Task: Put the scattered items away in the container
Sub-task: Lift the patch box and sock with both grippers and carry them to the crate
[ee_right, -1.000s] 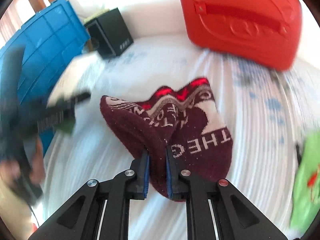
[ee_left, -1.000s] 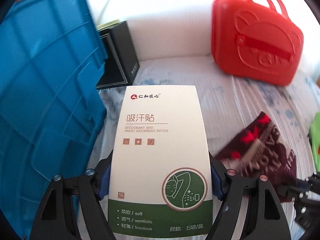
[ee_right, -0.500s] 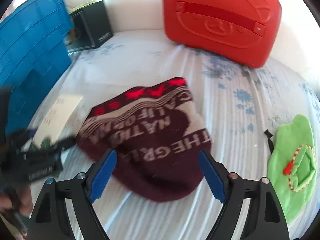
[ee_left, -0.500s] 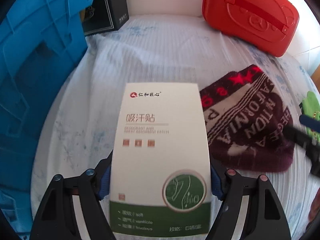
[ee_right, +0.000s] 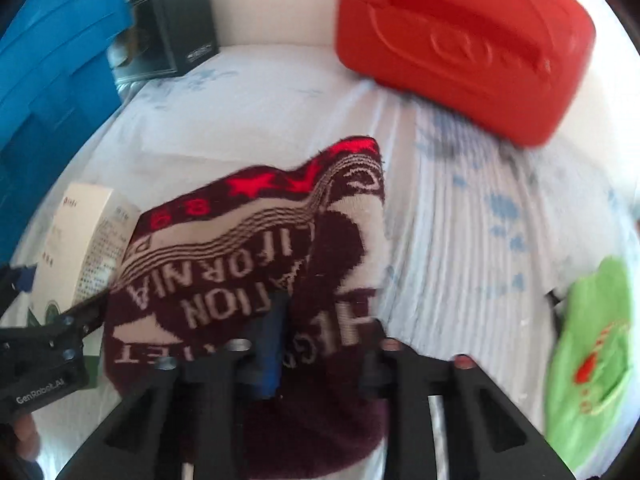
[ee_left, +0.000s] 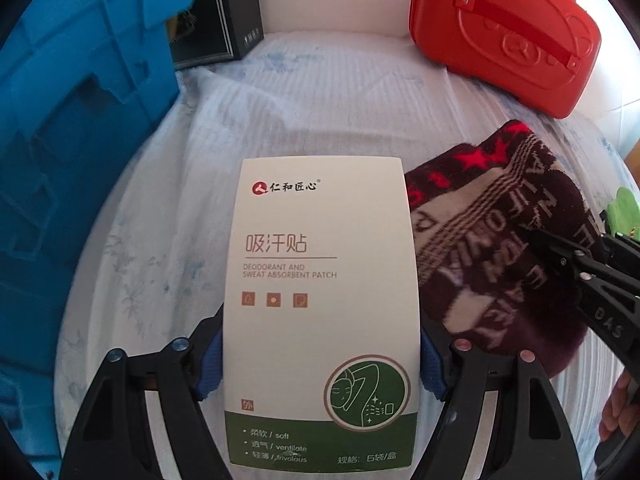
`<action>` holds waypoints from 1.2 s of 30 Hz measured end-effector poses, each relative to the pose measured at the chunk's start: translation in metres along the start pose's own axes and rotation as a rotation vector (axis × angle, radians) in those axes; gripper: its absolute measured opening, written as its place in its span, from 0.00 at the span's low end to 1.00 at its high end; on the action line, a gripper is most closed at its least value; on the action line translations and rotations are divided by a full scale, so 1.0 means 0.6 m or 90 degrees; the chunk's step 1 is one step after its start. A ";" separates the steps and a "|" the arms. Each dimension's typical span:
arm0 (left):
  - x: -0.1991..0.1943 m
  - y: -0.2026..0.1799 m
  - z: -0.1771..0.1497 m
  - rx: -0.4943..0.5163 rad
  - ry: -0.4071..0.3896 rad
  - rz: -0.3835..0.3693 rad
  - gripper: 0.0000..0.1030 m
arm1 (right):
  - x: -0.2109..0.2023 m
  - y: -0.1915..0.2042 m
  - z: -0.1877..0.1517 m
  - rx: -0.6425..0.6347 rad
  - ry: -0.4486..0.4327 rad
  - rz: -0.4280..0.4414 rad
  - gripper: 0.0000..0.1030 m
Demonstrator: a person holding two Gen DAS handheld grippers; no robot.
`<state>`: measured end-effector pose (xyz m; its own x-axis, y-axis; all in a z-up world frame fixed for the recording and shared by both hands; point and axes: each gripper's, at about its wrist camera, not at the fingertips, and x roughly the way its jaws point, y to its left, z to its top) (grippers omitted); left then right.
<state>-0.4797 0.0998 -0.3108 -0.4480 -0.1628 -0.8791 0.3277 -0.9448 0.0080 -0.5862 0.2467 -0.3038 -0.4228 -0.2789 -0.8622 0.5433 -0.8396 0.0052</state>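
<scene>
Two grippers over the bed [ee_left: 320, 92], both pointing steeply down. Left gripper [ee_left: 320, 354] is clamped on the box [ee_left: 324, 280], a white-and-green sweat-patch carton, blue pads [ee_left: 210, 364] pressed flat on its long sides; the box fills the middle of the left view, printed face up, just above the sheet. In the right view the same box [ee_right: 86, 240] shows at 9 o'clock, touching the hat's edge.

Right gripper [ee_right: 320, 344] is down on the hat [ee_right: 256, 264], a maroon knit with red stars and pale lettering. Its jaws have just been closing, and a bunched fold of knit stands between them; one blue pad [ee_right: 272, 344] sits against the wool, the other is buried in it. Motion blur here, but it reads as a pinch on the hat.

Blue crate [ee_left: 80, 140] stands at 9 to 10 o'clock in the left view, well apart from the hat. Red case [ee_left: 504, 36] sits at 1 o'clock, black box [ee_left: 224, 20] at 11, beside the crate. Green pouch [ee_right: 592, 352] lies at 3 o'clock in the right view, apart from the hat.
</scene>
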 end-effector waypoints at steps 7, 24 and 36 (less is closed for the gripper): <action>-0.137 -0.012 -0.016 0.009 -0.082 -0.006 0.74 | -0.131 0.000 -0.008 0.030 -0.083 0.072 0.19; -0.374 -0.063 -0.125 0.017 -0.169 0.029 0.74 | -0.384 0.027 -0.102 -0.022 -0.201 0.143 0.08; -0.480 -0.034 -0.158 0.052 -0.241 -0.015 0.74 | -0.518 0.082 -0.135 -0.026 -0.282 0.077 0.08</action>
<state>-0.2786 0.1930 -0.1030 -0.7346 -0.2205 -0.6417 0.2539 -0.9663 0.0413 -0.3694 0.3301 -0.0766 -0.6186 -0.5536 -0.5575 0.6319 -0.7722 0.0655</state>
